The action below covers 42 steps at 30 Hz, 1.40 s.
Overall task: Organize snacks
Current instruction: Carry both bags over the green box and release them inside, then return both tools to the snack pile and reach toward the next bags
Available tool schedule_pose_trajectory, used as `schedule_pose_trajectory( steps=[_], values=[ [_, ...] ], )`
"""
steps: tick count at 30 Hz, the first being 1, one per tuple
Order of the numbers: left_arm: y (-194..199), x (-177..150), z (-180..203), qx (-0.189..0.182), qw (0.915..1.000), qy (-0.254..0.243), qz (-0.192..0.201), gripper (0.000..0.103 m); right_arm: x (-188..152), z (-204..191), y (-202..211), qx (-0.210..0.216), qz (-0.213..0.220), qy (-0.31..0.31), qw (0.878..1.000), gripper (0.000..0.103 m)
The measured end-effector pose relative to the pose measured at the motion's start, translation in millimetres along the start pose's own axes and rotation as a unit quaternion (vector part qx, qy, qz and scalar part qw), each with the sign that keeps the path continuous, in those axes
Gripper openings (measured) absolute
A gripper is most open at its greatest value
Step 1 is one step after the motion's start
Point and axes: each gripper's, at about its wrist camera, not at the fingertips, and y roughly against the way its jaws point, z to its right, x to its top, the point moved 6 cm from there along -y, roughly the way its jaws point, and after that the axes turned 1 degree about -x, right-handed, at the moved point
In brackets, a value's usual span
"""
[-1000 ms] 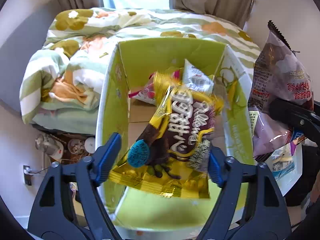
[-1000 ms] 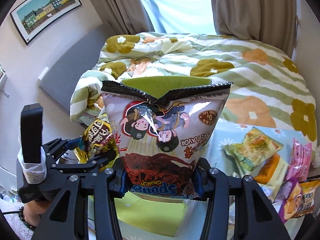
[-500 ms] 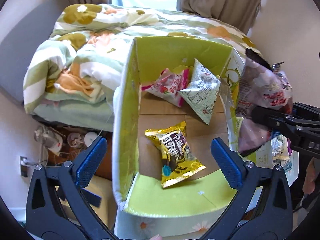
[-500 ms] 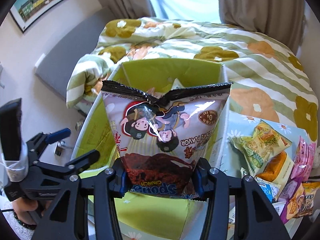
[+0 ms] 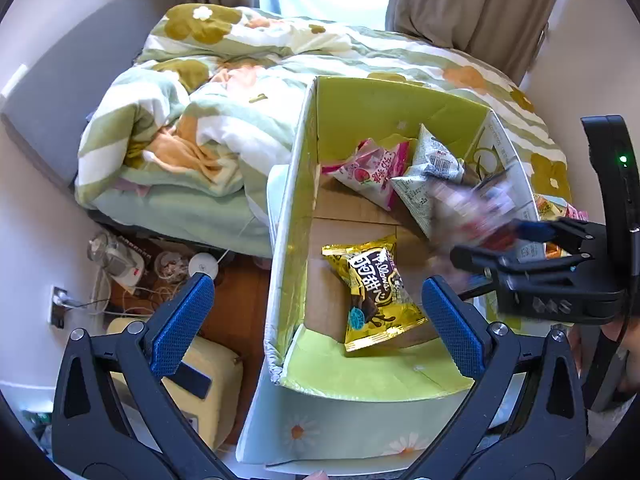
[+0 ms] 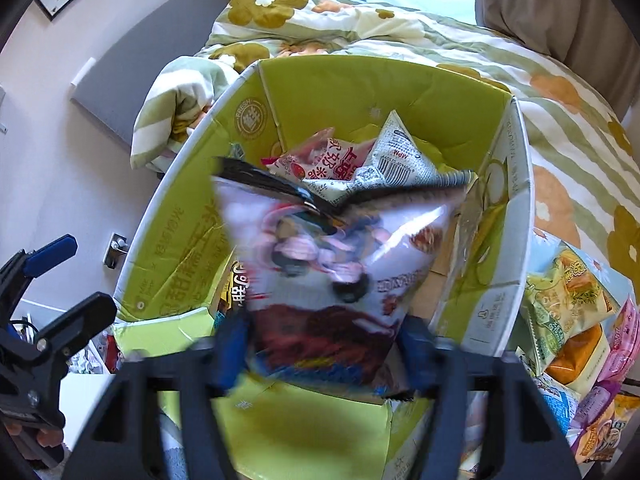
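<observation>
While our right claw (image 6: 324,344) hangs over the open box (image 6: 188,216) in the middle of the right wrist frame, its jaws have just been opening, and the purple snack bag (image 6: 340,264) sits blurred between them; we cannot tell whether the pads touch it. In the left wrist frame that bag shows as a smear at the right, over the box's right wall. Our left claw (image 5: 320,320) is spread wide at the bottom of its frame with nothing between its fingers. On the box floor just above it lies the yellow snack packet (image 5: 372,292). Toward the far wall, in the upper middle, a pink packet (image 5: 368,170) and a white packet (image 5: 428,176) lean together. More snack packets (image 6: 576,316) lie on the flowered bedspread (image 6: 560,92) at the right edge of the right wrist frame.
</observation>
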Motion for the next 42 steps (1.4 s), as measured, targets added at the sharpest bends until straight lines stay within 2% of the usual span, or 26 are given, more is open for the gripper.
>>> schedule_pose_trajectory(
  steps=[1, 6, 11, 20, 25, 30, 35, 42],
  values=[
    [-0.1, -0.8, 0.0, 0.001, 1.0000, 0.000, 0.000, 0.102, -0.9, 0.4, 0.8, 0.001, 0.004, 0.000, 1.000, 0.103],
    [-1.5, -7.1, 3.1, 0.004, 1.0000, 0.001, -0.004, 0.102, -7.9, 3.2, 11.3, 0.005, 0.027, -0.004, 1.000, 0.103],
    [9.7, -6.4, 8.2, 0.003, 0.9999, -0.003, 0.009, 0.102, -10.3, 2.6, 27.1, -0.004, 0.046, 0.001, 0.999, 0.103],
    [57.3, 13.6, 17.9, 0.021, 0.9975, -0.024, 0.063, 0.102, -5.2, -8.0, 90.1, -0.012, 0.112, 0.003, 0.994, 0.103],
    [78.7, 26.1, 34.1, -0.006, 0.9950, -0.040, 0.091, 0.102, -9.4, -3.2, 130.8, -0.021, 0.151, -0.025, 0.988, 0.103],
    [80.0, 29.0, 67.8, -0.036, 0.9929, -0.066, 0.091, 0.102, -26.3, 14.8, 163.7, -0.057, 0.184, -0.053, 0.980, 0.103],
    [79.6, 18.7, 111.7, -0.062, 0.9900, -0.094, 0.085, 0.102, -55.6, 50.5, 192.4, -0.085, 0.203, -0.085, 0.972, 0.103],
    [75.1, -7.1, 180.7, -0.083, 0.9868, -0.120, 0.071, 0.102, -105.4, 129.9, 227.3, -0.117, 0.218, -0.148, 0.958, 0.103]
  ],
)
